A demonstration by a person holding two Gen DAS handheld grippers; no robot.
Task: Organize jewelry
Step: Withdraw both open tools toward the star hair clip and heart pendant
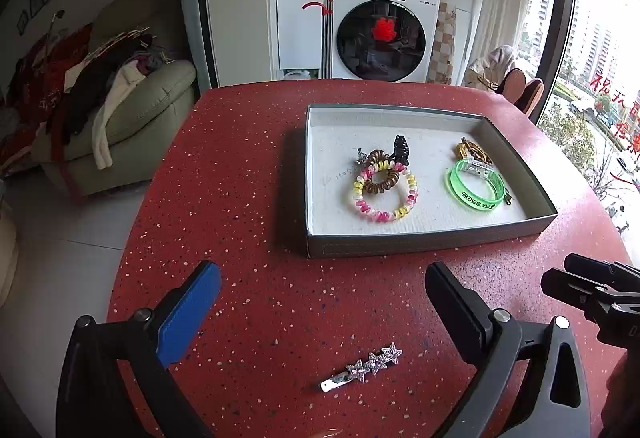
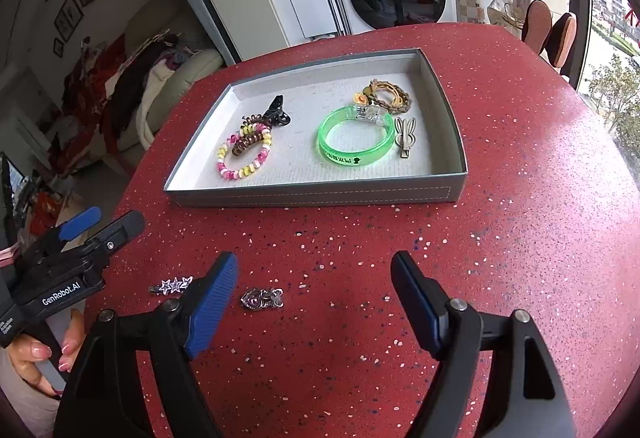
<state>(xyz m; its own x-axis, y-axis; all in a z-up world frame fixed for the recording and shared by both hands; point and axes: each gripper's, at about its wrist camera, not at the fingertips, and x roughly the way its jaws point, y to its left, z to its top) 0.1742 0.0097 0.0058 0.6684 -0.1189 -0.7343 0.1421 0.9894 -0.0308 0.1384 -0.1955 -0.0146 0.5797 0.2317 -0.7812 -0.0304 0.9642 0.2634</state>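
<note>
On the red speckled table [image 1: 248,166], two wide-spread grippers were held short of a grey tray [image 1: 432,238] of jewelry.

Nothing was gripped by the left gripper [image 1: 320,298], whose jaws were spread above a star hair clip [image 1: 362,368] lying on the tabletop. Equally empty, the right gripper [image 2: 314,298] was held with jaws apart near a small silver trinket [image 2: 262,298]. Inside the tray were seen a pink-and-yellow coil band [image 2: 244,154] overlapped by a brown coil [image 2: 250,142], a black claw clip [image 2: 276,114], a green bangle [image 2: 354,142], a rabbit-shaped clip [image 2: 405,136] and braided bands [image 2: 390,94].
</note>
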